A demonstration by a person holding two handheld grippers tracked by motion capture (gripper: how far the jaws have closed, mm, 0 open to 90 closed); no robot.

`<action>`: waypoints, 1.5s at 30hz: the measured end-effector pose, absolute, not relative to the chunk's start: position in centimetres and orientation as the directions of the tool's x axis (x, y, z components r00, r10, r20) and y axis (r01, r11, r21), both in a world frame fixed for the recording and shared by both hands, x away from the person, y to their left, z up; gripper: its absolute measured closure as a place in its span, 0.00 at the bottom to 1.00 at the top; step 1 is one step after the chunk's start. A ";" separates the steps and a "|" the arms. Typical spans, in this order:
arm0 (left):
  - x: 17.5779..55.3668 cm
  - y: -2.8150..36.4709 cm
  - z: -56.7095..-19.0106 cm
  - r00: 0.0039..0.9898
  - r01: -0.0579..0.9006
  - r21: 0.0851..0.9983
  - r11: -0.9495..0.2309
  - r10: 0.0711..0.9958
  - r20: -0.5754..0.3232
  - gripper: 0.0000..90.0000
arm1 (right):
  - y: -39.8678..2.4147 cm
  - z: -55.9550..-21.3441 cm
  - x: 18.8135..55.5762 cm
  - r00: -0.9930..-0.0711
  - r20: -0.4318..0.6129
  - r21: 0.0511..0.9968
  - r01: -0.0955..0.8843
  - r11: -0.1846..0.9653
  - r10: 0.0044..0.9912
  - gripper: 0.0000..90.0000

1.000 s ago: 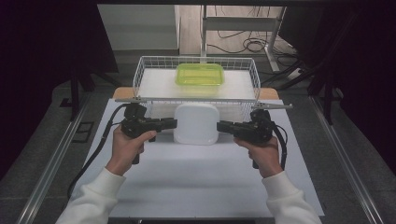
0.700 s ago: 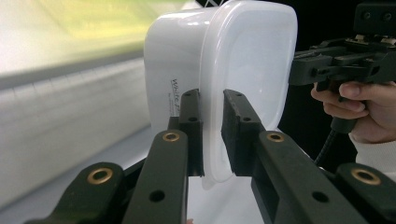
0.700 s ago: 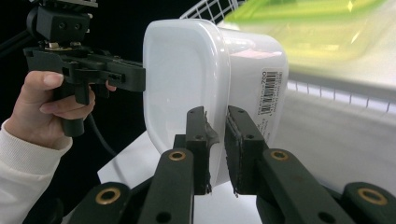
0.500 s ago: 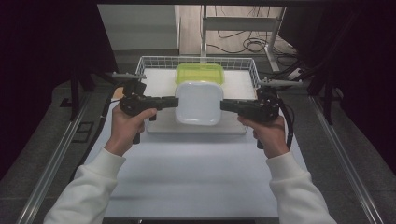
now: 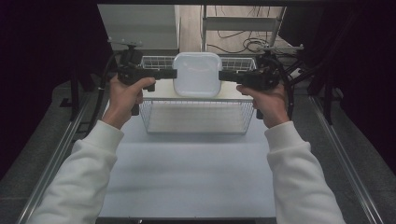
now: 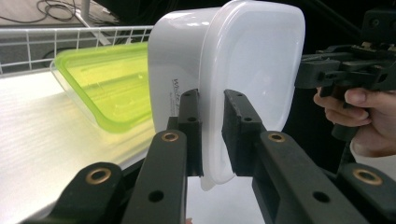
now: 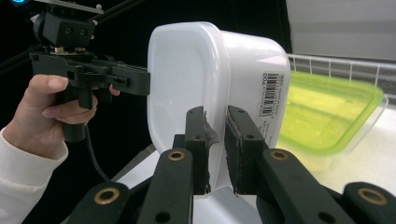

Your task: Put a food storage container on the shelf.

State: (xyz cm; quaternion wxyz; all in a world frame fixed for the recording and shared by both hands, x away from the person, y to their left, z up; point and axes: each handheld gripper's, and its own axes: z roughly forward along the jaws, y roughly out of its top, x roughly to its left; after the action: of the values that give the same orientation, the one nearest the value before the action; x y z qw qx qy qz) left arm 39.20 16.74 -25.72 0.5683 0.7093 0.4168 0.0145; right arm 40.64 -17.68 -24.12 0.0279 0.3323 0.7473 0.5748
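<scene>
My left tongs [image 5: 173, 73] and right tongs [image 5: 221, 75] clamp opposite rims of the white lidded container [image 5: 197, 73], held level above the wire basket [image 5: 196, 116]

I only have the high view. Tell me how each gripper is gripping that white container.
Observer: The left gripper has its jaws clamped on the rim of the white container, at the lid's edge.
Operator: Now the right one.
Observer: The right gripper pinches the opposite rim the same way.
Operator: Report what's behind the container.
Observer: A green-lidded container lies flat inside the wire basket.
Operator: Describe any markings.
Observer: A barcode label sits on the side wall by the right gripper.
</scene>
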 end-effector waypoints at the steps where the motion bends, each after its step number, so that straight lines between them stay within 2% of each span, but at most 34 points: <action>1: 39.5 16.8 -25.6 0.649 0.580 0.815 -0.004 0.607 -0.459 0.87 | -17.7 -23.9 40.9 -0.775 0.345 0.875 0.470 0.118 0.529 0.87; 20: 45.6 17.0 -25.6 0.569 0.688 0.724 0.048 0.584 -0.579 0.87 | -17.7 -23.8 46.8 -0.708 0.469 0.801 0.593 0.084 0.527 0.87; 34: 47.5 17.0 -26.5 0.511 0.743 0.665 0.078 0.576 -0.638 0.87 | -17.7 -24.8 49.2 -0.647 0.533 0.748 0.661 0.053 0.545 0.87; 45: 49.1 17.4 -27.0 0.449 0.791 0.595 0.142 0.527 -0.722 0.87 | -17.9 -25.8 50.9 -0.558 0.636 0.669 0.743 -0.020 0.533 0.83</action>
State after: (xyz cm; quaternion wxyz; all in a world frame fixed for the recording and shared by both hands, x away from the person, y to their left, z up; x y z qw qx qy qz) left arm 49.14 17.44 -27.00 0.5563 0.6441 0.5115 -0.1186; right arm 50.90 -17.85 -25.76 -0.0964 0.4601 0.6933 0.5462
